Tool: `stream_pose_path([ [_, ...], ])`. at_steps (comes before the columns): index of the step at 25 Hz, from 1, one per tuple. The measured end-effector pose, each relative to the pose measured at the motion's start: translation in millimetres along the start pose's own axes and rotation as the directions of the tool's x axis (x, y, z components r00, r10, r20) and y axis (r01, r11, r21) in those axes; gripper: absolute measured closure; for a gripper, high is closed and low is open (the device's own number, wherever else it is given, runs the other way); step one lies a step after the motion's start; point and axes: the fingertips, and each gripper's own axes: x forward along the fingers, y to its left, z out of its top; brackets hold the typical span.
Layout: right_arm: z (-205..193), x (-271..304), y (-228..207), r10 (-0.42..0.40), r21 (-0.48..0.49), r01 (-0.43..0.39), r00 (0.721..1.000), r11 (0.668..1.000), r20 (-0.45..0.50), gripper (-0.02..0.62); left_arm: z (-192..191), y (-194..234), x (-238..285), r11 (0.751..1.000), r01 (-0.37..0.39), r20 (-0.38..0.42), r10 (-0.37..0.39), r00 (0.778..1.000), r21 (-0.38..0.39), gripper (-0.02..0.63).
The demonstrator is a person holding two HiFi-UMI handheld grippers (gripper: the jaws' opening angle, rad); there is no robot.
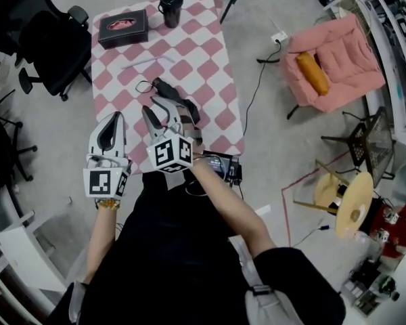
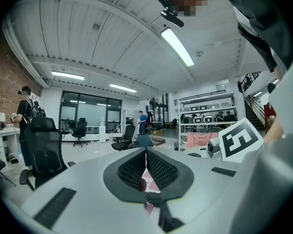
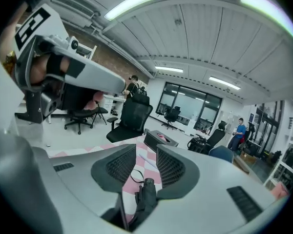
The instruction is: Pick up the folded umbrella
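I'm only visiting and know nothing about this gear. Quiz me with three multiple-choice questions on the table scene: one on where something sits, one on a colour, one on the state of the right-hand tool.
1. Where does the black rectangular box sit?
A. At the far left corner of the checked tablecloth
B. At its near right corner
C. On the floor

2. That tablecloth is:
A. Blue and yellow
B. Pink and white
C. Green and black

3. The right gripper's jaws are:
A. Pressed together
B. Clamped on the box
C. Apart, with the black folded umbrella below them, ungripped

Answers:
1 A: the head view shows the box at the far left corner.
2 B: the squares alternate pink and white.
3 C: the right gripper view shows a gap between the pads, with the umbrella lying on the cloth.
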Motion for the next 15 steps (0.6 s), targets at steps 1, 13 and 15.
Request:
stream_pose_path([
  [1,-7,5,3,0.009,-0.001,-0.009,1.000,1.000,-0.021,0.470,-1,3,-2,1.000,-0.003,-0.004,0.003,1.000,0.001,0.592],
  [13,-114,50,-12,0.068,0.049,-0.057,0.960,0.997,-0.271,0.351,-3,21,-7,0.999,-0.035,-0.015,0.035,0.999,-0.001,0.592],
  [15,-129,55,-14,0.081,0.055,-0.068,0.949,0.996,-0.304,0.339,-3,22,-8,0.999,-0.042,-0.016,0.042,0.999,-0.003,0.592],
])
